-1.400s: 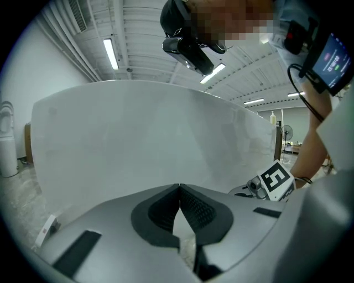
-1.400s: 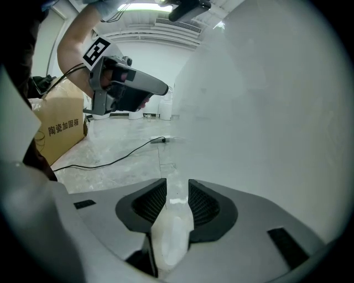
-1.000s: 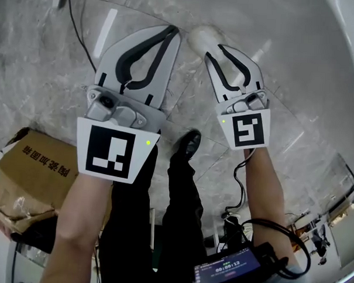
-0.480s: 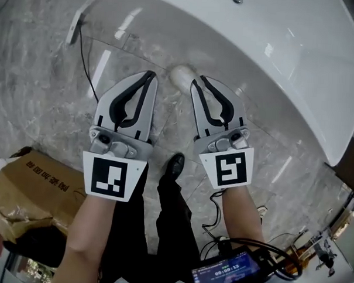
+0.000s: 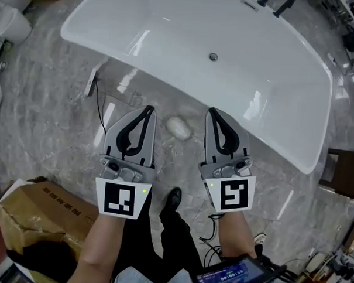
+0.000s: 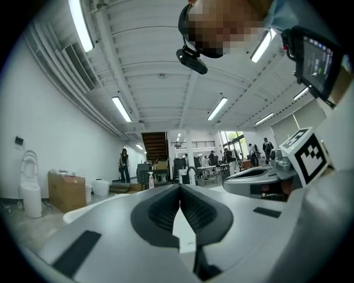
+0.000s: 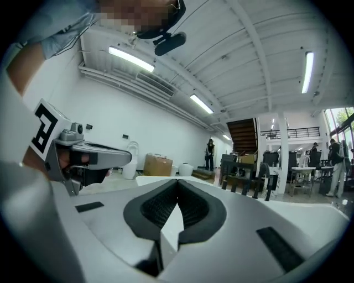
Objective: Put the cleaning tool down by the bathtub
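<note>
Both grippers are up and empty. The left gripper (image 5: 147,111) is clamped shut, and the right gripper (image 5: 213,112) has just been closing on nothing. The cleaning tool (image 5: 179,127) lies on the floor (image 5: 49,120) between their tips, with the bathtub (image 5: 256,71) near it at 12 o'clock.

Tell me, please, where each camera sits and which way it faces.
Head view: on the person's head, looking steeply down at the bathtub, the cleaning tool on the floor, both forearms, the left gripper and right gripper, one shoe.
Left gripper view: on that gripper, facing level along its shut jaws into a hall; the right gripper shows at right.
Right gripper view: likewise, along jaws just closed on nothing; the left gripper shows at left.
Shared: both gripper views show the staircase and the bathtub.
</note>
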`<state>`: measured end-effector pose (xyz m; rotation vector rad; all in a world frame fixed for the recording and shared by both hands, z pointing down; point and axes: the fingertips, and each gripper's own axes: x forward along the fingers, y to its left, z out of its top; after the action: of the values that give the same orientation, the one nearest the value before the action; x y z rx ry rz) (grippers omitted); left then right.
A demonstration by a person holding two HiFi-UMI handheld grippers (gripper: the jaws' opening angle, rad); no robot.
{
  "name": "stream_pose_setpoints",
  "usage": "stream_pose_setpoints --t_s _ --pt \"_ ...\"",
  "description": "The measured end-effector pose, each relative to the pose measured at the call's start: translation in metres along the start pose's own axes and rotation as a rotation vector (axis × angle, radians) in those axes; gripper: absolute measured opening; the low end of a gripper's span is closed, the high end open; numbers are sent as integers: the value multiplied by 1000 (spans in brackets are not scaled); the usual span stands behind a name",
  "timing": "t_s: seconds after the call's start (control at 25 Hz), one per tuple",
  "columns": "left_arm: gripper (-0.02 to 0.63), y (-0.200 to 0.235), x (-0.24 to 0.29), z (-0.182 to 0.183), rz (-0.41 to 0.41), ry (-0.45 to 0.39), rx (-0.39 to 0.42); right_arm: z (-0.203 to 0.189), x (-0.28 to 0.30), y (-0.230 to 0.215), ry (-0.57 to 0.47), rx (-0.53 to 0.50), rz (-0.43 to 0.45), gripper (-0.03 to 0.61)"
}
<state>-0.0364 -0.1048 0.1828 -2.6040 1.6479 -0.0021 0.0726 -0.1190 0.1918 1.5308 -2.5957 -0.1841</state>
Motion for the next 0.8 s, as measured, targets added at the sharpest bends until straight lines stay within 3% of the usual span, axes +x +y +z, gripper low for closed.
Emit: stream_pose_setpoints --t_s 0.32,0.52,0.8 --pt "15 -6 -24 163 21 -109 26 160 -44 -18 -107 -41 -51 14" --pt "15 -16 -49 248 61 -181 55 230 -87 -28 -129 -90 -82 13" --pt "15 -34 -83 308 43 -239 73 289 -127 -29 -158 -128 -134 12"
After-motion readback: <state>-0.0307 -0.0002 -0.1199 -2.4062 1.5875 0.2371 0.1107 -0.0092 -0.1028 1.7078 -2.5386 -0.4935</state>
